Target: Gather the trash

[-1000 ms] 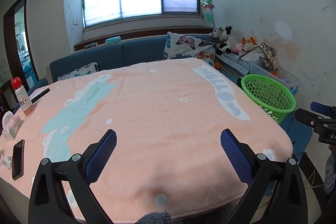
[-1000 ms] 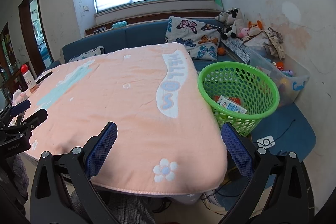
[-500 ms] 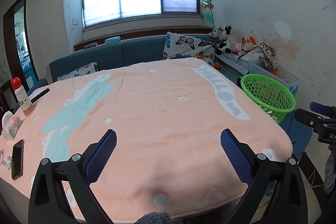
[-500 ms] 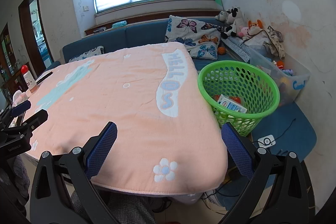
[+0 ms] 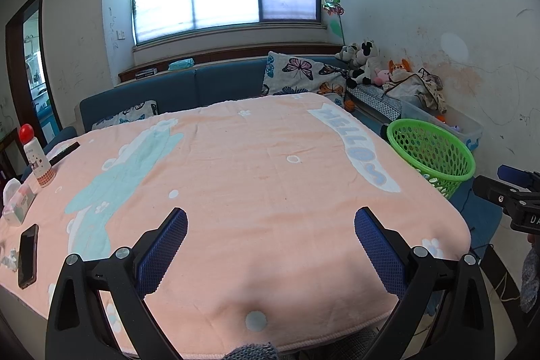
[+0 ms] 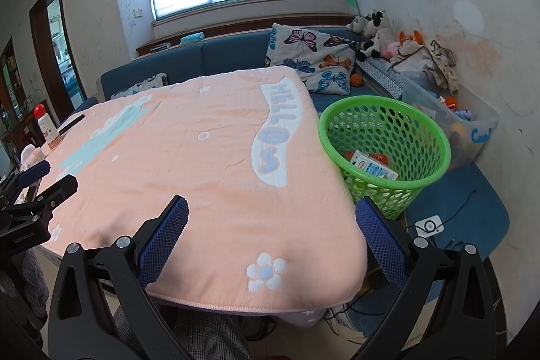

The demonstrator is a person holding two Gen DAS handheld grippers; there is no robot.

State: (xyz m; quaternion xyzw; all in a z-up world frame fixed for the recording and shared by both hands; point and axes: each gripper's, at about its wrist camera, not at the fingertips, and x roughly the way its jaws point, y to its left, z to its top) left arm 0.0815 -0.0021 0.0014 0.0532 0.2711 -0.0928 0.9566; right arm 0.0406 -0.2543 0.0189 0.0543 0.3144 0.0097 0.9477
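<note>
Both claws, left gripper and right gripper, are hanging wide apart, gripping nothing. One green basket is sitting beside the table, holding two wrappers (print unreadable). Blanket is reading "HELLO".

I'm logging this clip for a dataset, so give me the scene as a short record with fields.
setting: table under a peach blanket
left hand-held gripper: open, empty, above the near table edge
right hand-held gripper: open, empty, above the near right corner
bin: green basket beside the table's right edge, packaging inside
left table edge: red-capped bottle, phone, tissue pack
</note>
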